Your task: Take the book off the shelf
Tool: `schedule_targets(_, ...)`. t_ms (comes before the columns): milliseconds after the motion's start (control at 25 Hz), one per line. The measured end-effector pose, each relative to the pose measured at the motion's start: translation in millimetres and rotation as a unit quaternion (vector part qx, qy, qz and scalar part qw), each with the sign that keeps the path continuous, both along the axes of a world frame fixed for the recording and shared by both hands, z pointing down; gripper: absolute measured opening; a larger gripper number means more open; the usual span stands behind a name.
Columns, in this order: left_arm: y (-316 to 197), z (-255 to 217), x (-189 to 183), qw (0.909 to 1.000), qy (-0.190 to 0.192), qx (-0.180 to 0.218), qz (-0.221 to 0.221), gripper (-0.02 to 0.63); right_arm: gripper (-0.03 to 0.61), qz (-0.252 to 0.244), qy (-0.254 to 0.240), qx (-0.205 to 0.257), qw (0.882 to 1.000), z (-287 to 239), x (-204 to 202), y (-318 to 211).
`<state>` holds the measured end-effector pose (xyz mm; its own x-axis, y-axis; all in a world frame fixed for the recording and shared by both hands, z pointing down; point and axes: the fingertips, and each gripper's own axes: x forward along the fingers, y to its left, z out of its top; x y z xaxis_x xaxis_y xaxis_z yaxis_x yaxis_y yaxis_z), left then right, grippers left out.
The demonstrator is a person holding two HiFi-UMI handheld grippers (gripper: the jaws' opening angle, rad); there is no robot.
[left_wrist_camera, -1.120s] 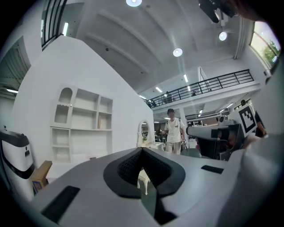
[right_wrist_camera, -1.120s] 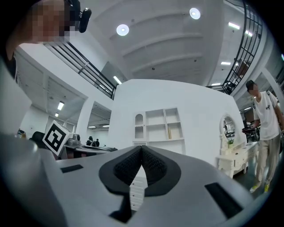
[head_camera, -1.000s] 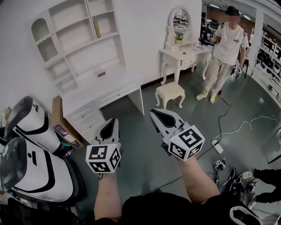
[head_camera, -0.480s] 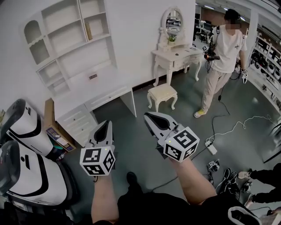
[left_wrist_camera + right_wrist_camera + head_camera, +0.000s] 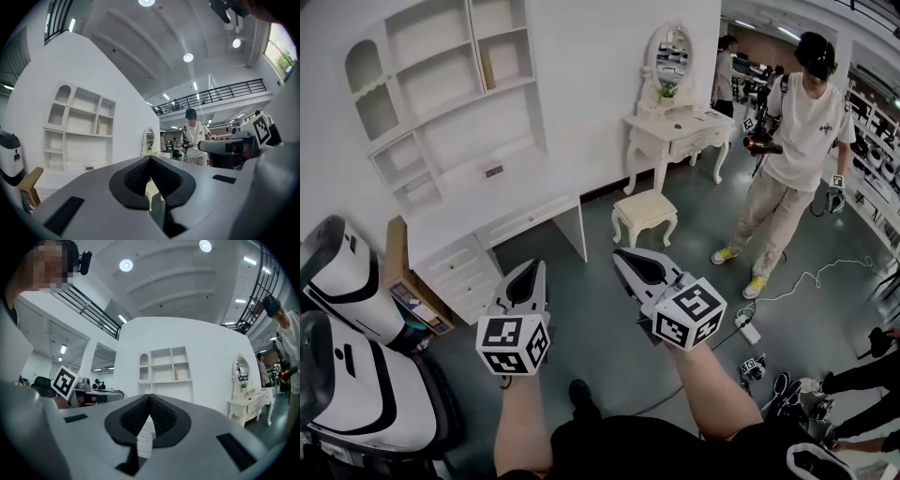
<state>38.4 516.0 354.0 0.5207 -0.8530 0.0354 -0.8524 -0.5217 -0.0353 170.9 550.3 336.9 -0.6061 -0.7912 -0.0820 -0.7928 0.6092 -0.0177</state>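
A thin tan book (image 5: 487,67) stands upright in the upper right compartment of the white shelf unit (image 5: 441,103) against the wall. It also shows as the book (image 5: 98,126) in the left gripper view and the book (image 5: 176,372) in the right gripper view. My left gripper (image 5: 528,273) and right gripper (image 5: 628,259) are held side by side over the grey floor, well short of the shelf. Both point toward it, and both are shut with nothing between the pads. The left gripper (image 5: 150,160) and right gripper (image 5: 149,399) show their jaws meeting at the tips.
Below the shelf is a white desk (image 5: 502,220) with drawers. A stool (image 5: 643,213) and a mirrored dressing table (image 5: 675,127) stand to the right. A person (image 5: 792,169) stands at far right; cables and a power strip (image 5: 747,330) lie on the floor. White-and-black machines (image 5: 347,375) and a cardboard box (image 5: 403,281) sit at left.
The shelf and desk have shifted left and slightly nearer in the head view. The person at right has walked closer. Both grippers stay shut and side by side.
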Motion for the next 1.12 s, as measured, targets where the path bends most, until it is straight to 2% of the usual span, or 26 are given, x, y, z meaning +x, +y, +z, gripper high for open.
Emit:
schedule_targets(320,-95,13,-22,0.9998,-0.004,-0.017,0.002,0.009,0.009,-0.008,-0.006,-0.025,1.000,13,-25,-96)
schedule_targets(560,-175,27,-56,0.9994,-0.006,-0.032,-0.012,0.009,0.009,0.001,-0.009,-0.050,0.999,28,-49,-176)
schedule_targets(760,-231,28,-86,0.9994,0.003,-0.034,-0.010,0.009,0.009,0.009,0.006,-0.048,0.999,23,-76,-233)
schedule_targets(1120,-282,21,-142,0.9994,0.015,-0.031,-0.010,0.009,0.009,0.003,0.017,-0.033,0.999,2,-134,-292)
